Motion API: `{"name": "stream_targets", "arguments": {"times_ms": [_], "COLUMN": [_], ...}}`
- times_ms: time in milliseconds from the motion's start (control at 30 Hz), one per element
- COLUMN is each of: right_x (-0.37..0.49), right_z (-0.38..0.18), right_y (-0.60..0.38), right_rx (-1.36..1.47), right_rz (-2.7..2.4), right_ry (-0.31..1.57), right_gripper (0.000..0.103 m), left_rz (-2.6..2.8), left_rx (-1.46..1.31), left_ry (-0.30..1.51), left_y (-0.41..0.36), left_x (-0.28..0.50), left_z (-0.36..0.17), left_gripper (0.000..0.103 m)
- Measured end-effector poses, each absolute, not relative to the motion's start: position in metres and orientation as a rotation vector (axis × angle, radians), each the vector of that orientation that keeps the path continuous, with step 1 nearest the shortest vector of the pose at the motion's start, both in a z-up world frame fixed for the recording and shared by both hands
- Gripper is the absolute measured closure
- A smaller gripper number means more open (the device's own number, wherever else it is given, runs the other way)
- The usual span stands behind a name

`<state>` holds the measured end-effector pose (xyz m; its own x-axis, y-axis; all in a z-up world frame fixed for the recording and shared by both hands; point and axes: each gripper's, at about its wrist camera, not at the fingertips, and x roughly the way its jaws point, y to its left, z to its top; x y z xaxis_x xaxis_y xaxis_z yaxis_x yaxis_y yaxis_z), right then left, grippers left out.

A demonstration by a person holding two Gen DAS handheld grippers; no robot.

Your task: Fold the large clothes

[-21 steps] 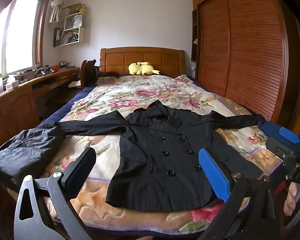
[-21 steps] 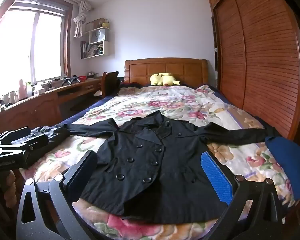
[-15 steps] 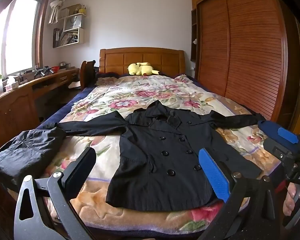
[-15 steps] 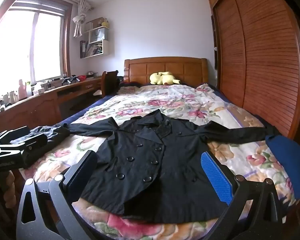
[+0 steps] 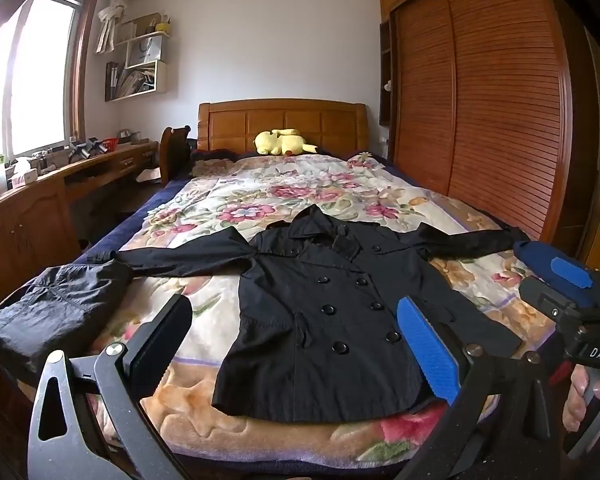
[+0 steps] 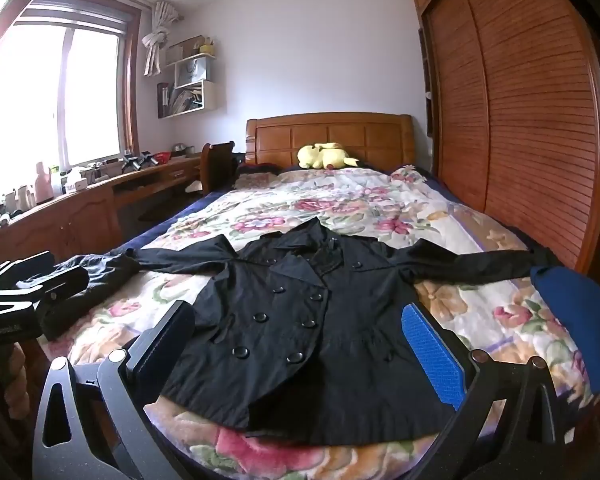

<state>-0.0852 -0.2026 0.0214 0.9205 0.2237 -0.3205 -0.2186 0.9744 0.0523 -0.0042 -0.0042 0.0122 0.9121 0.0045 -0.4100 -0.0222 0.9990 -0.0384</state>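
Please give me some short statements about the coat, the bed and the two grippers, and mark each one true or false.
1. The black double-breasted coat lies spread flat with sleeves out. True.
2. The left gripper is shut on the hem. False: it is open, holding nothing.
3. A yellow plush toy sits by the wooden headboard. True.
4. The floral bedspread is plain white. False: flower pattern.
5. The right gripper is open. True.

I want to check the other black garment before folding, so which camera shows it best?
The left wrist view: the crumpled black garment lies fully visible at the bed's left edge. In the right wrist view the left gripper's body hides part of it.
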Motion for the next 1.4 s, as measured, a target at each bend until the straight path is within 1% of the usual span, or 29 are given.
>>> {"name": "stream_targets", "arguments": {"times_ms": [633,700,833,1400], "right_x": [-0.089,-0.088,-0.089,-0.091], "right_z": [0.023,0.024,0.024,0.024], "right_y": [-0.204,-0.204,-0.204,-0.203], "right_rx": [0.02,0.021,0.021,0.025], "right_rz": [0.232,0.234,0.234,0.237], "right_ry": [0.329,0.329,0.328,0.325], "right_gripper": [0.0,0.0,0.0,0.0], "left_rz": [0.014,0.013,0.013,0.013], "left_rx": [-0.038,-0.034,-0.034,-0.032], "left_ry": [0.413,0.408,0.408,0.402], "left_y": [-0.005,-0.012,-0.014,-0.014], "left_x": [-0.007,-0.009,-0.009,-0.011], "left_z": [0.014,0.028,0.032,0.028], "left_gripper": [0.0,0.0,0.0,0.0]}}
